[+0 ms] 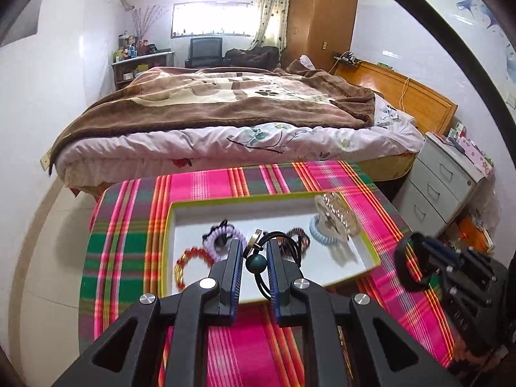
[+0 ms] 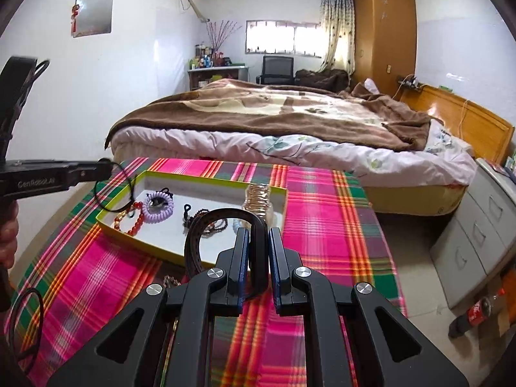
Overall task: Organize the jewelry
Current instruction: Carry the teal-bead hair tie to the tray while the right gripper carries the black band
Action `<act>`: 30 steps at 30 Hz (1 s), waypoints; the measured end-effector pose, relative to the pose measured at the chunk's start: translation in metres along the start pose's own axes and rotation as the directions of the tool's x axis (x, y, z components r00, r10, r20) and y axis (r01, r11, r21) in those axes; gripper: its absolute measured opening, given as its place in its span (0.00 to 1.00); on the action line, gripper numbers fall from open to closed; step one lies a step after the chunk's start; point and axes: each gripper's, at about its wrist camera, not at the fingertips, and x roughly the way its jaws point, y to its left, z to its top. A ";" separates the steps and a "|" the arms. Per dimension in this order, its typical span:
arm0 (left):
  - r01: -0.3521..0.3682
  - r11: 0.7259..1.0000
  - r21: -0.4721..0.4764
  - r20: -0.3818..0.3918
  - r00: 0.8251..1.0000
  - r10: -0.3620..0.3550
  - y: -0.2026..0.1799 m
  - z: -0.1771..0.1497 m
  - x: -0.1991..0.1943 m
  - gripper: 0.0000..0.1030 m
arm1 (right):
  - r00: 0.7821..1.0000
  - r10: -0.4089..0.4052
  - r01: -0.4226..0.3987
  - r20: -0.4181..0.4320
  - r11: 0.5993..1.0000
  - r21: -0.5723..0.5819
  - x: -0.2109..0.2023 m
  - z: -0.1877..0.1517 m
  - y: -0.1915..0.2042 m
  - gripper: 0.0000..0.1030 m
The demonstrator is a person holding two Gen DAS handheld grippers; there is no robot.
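Left gripper clenched on a black cord necklace with dark round bead, hanging lengthwise over the tray's near edge. Right gripper grasps an arched black strap above the tray's near right corner.

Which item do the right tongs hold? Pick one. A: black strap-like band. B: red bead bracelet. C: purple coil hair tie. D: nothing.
A: the right tongs are shut on the black band, while the purple coil hair tie and red bead bracelet lie in the tray.
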 end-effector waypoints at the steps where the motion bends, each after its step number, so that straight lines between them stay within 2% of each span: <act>1: 0.000 1.000 0.000 0.000 1.000 0.000 0.001 0.003 0.004 0.15 | 1.000 0.003 -0.003 -0.012 1.000 -0.006 0.008 0.002 0.003 0.12; 8: 0.005 1.000 -0.017 -0.045 0.999 -0.006 0.008 0.026 0.058 0.15 | 0.998 0.009 -0.013 -0.069 0.998 -0.055 0.046 0.002 0.020 0.12; 12: 0.021 1.000 -0.009 -0.085 0.996 -0.022 0.007 0.027 0.088 0.15 | 0.996 -0.028 0.017 -0.084 0.992 -0.126 0.064 0.002 0.026 0.12; 17: 0.031 0.999 -0.012 -0.121 0.992 -0.032 0.005 0.028 0.118 0.15 | 0.995 -0.029 0.008 -0.100 0.980 -0.200 0.081 0.002 0.031 0.12; 21: 0.030 1.000 -0.007 -0.145 0.989 -0.031 0.005 0.027 0.134 0.15 | 0.993 -0.066 0.037 -0.094 0.961 -0.275 0.092 -0.001 0.038 0.12; 30: 0.020 1.000 -0.016 -0.190 0.981 -0.022 0.012 0.020 0.158 0.15 | 0.988 -0.019 -0.027 -0.151 0.956 -0.294 0.110 -0.008 0.044 0.12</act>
